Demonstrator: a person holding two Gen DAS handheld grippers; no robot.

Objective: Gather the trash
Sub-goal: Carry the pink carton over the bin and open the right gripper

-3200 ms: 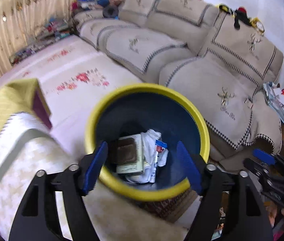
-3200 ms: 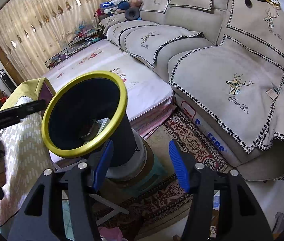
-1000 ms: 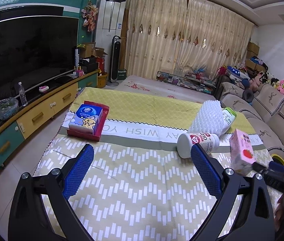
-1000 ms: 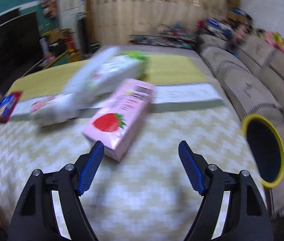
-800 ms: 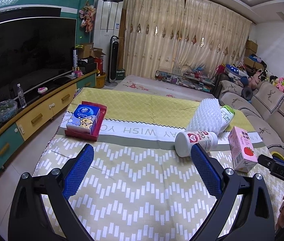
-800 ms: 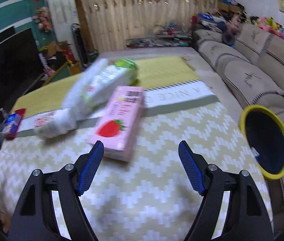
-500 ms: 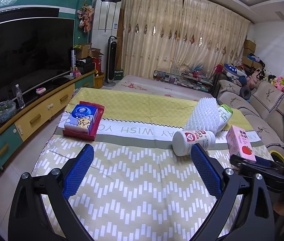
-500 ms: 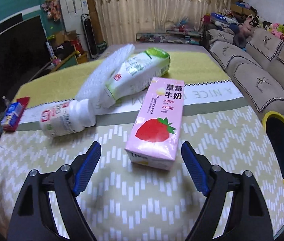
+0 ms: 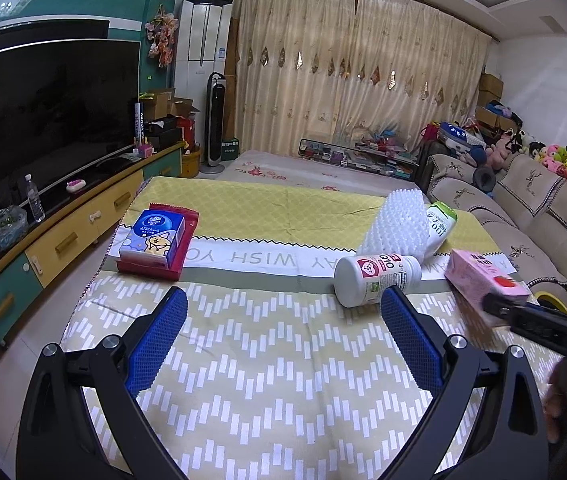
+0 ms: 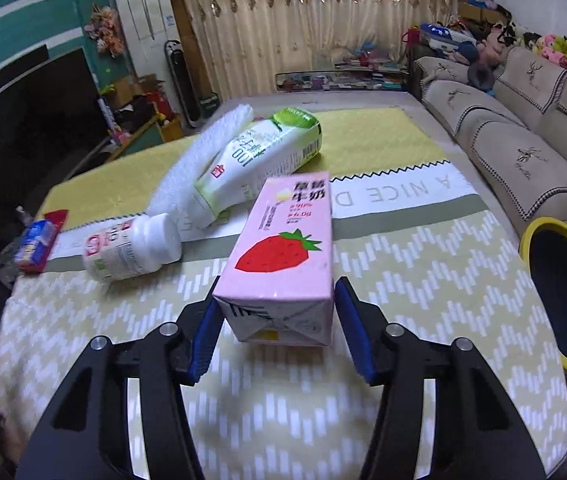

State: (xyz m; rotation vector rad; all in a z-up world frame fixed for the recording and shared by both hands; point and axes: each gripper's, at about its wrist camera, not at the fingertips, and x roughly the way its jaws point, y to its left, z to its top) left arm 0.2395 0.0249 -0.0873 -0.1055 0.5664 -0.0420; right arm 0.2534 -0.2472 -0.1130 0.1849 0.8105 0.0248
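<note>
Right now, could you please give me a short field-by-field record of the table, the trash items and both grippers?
surface: table under a yellow zigzag cloth
right gripper: open, fingers either side of the near end of the pink strawberry milk carton, not yet closed
left gripper: open, holding nothing, above the cloth
other trash: white pill bottle on its side; green and white carton lying against a white foam sleeve
bin: yellow-rimmed trash bin beyond the table's right edge
not trash, likely: tissue pack in a red tray
</note>
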